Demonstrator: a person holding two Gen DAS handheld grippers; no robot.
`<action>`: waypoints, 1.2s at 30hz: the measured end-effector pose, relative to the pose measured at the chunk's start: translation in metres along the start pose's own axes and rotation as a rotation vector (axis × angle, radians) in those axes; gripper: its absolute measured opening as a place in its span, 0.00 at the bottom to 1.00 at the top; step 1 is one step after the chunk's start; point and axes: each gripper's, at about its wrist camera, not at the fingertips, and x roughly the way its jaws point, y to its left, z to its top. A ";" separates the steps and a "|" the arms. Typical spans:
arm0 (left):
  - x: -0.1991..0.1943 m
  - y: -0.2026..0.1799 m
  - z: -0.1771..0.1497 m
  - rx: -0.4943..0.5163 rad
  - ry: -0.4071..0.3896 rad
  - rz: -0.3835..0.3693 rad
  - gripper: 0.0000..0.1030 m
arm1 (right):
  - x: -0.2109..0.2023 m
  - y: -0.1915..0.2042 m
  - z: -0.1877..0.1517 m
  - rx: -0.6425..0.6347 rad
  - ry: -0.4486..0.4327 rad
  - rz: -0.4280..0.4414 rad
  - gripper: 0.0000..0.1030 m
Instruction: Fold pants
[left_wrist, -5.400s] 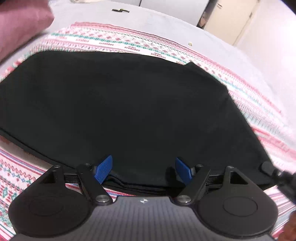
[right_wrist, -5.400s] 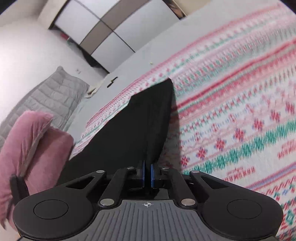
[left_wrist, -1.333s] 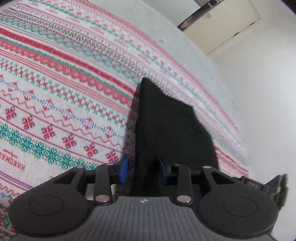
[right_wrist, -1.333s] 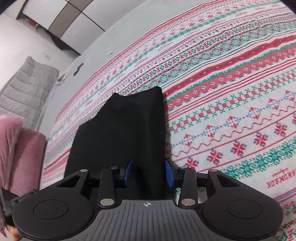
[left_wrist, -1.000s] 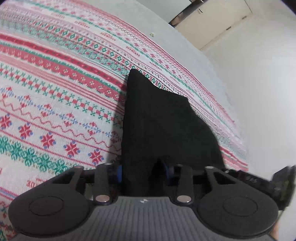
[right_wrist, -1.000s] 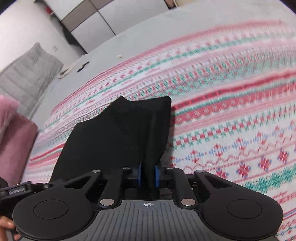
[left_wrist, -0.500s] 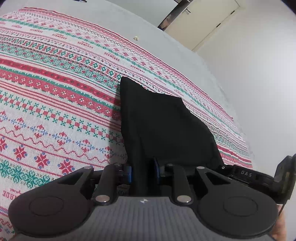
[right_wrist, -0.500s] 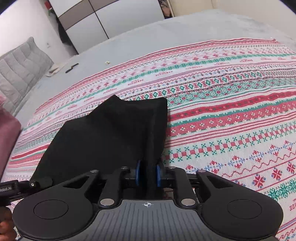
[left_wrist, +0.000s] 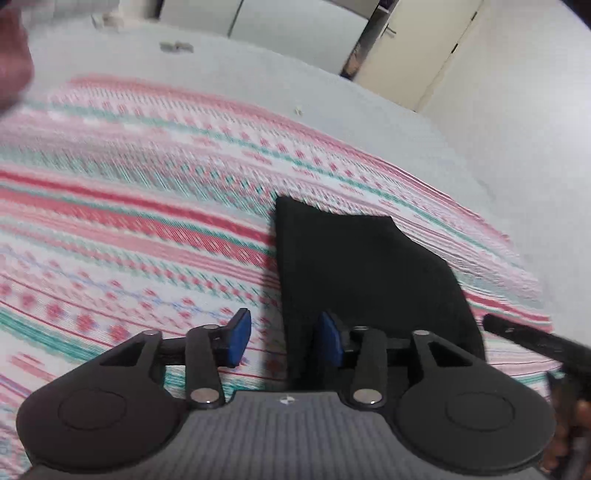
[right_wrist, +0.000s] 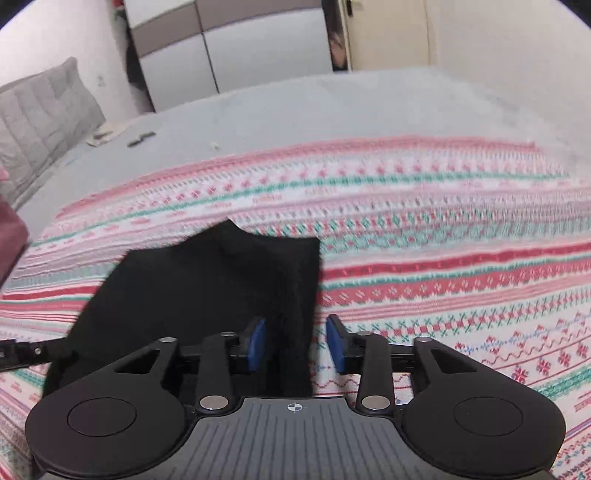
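Each wrist camera sits close above the bed, looking forward and downward along its own jaws. Both views share the folded black fabric pants (left_wrist: 362, 273) (right_wrist: 221, 288) on the red, green and white patterned knit blanket (left_wrist: 140, 206) (right_wrist: 443, 236), seen from opposite edges.

Matte black left gripper (left_wrist: 284, 341), blue-padded fingers (left_wrist: 238, 336), silver pivot screws, ribbed grey body (small crosshair mark), right gripper (right_wrist: 295, 345) alike.

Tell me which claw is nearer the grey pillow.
Left. The grey pillow lies far off on the left side; the right claw is at the pants' right edge, the left claw at their left edge.
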 end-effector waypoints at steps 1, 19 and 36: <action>-0.004 -0.003 -0.001 0.014 -0.012 0.016 0.66 | -0.006 0.003 -0.001 -0.006 -0.011 0.007 0.45; -0.064 -0.042 -0.031 0.135 -0.150 0.166 0.87 | -0.064 0.057 -0.036 -0.143 -0.085 0.037 0.49; -0.103 -0.048 -0.100 0.113 -0.131 0.213 1.00 | -0.134 0.071 -0.126 -0.118 -0.100 0.066 0.66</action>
